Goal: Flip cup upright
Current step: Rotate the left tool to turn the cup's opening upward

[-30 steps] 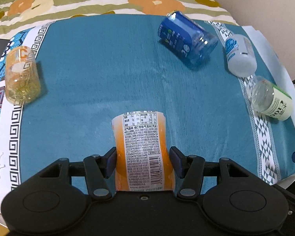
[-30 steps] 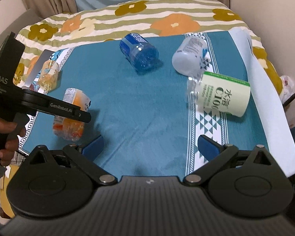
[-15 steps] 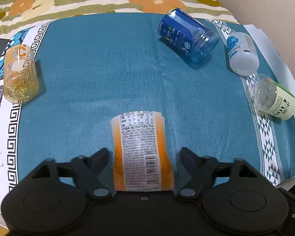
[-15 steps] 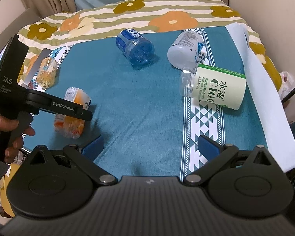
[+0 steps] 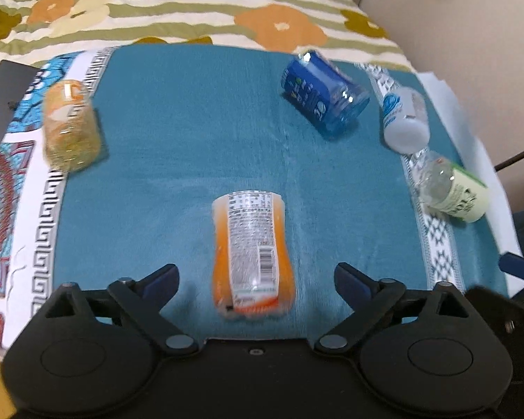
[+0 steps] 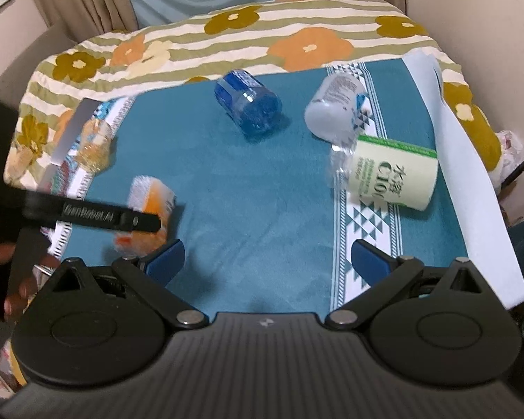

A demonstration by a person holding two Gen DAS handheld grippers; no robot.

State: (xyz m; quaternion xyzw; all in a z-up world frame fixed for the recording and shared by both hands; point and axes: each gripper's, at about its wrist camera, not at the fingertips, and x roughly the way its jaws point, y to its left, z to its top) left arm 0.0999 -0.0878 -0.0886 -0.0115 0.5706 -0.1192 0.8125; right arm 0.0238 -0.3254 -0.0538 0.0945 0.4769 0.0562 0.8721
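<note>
I am steering two hand-held grippers over a teal cloth point(image 5: 199, 146) spread on a flowered bedcover point(image 6: 297, 35). In the left wrist view, the left gripper point(image 5: 256, 276) has its fingers spread wide and empty. The orange cup point(image 5: 251, 251), the one I judge to be the task's thing, lies on its side between them at lower centre, touching neither finger.

To do this step well, I would close on the cup's middle, square across its width, then lift and rotate it until the open end faces up. Its plastic wall looks thin, so I would squeeze gently. The soft cloth may let it tip, so I would set it down flat before letting go.

The right gripper point(image 6: 267, 262) is likewise released and holds nothing, hovering over bare cloth at lower centre of its own view.

The left view shows the cup's printed label and the gaps on both sides of it. The right view shows the orange cup point(image 6: 146, 209) at centre left from the side, partly hidden behind the left gripper's black arm, with a hand point(image 6: 14, 279) on its handle at lower left. The picture is blurred there, so I cannot tell which end is open.
</note>
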